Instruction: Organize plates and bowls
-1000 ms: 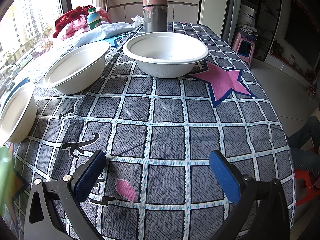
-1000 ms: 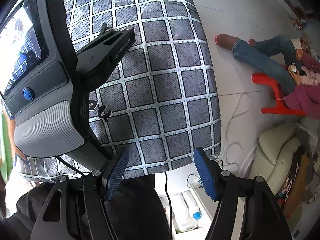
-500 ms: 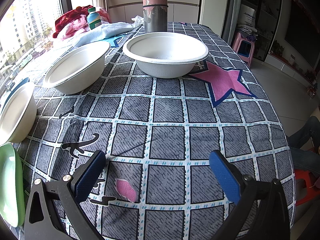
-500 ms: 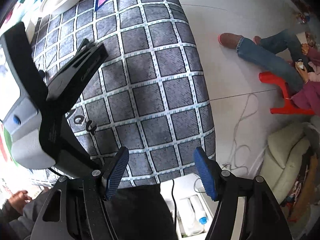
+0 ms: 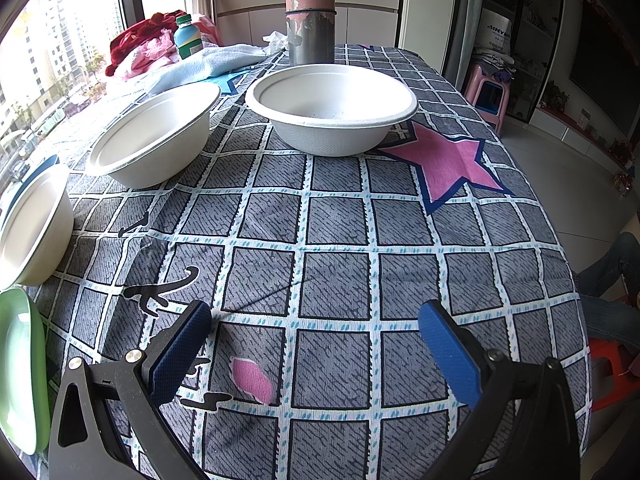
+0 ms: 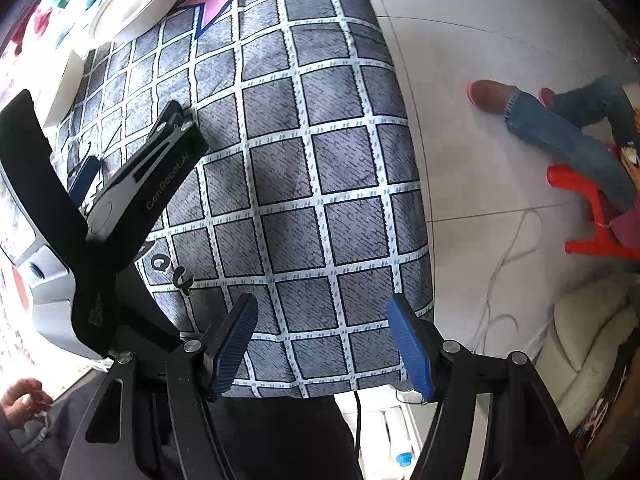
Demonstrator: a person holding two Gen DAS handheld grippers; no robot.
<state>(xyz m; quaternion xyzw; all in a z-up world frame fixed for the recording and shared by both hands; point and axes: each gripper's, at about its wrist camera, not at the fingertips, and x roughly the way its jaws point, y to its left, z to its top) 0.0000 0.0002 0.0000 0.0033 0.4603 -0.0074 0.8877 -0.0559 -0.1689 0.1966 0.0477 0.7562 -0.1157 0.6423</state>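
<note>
Three white paper bowls stand on the checked tablecloth (image 5: 332, 240) in the left wrist view: one far centre (image 5: 332, 108), one to its left (image 5: 152, 132), one at the left edge (image 5: 28, 228). A green plate (image 5: 20, 376) shows at the lower left edge. My left gripper (image 5: 316, 344) is open and empty, low over the near part of the cloth. My right gripper (image 6: 320, 340) is open and empty over the table's near right corner. The right wrist view shows the left gripper's body (image 6: 132, 200) and a white bowl (image 6: 136, 0) at the top left.
A grey and pink cylinder (image 5: 310, 12) stands behind the centre bowl. Cloths (image 5: 208, 64) and a bottle (image 5: 187, 38) lie at the far left. A pink stool (image 5: 486, 92) stands by the table. A person's legs (image 6: 560, 132) and a red stool (image 6: 592, 216) are on the floor at right.
The green plate has come into view at the left edge of the left wrist view. The right gripper has swung, so more tablecloth and a bowl show; the left gripper has stayed still.
</note>
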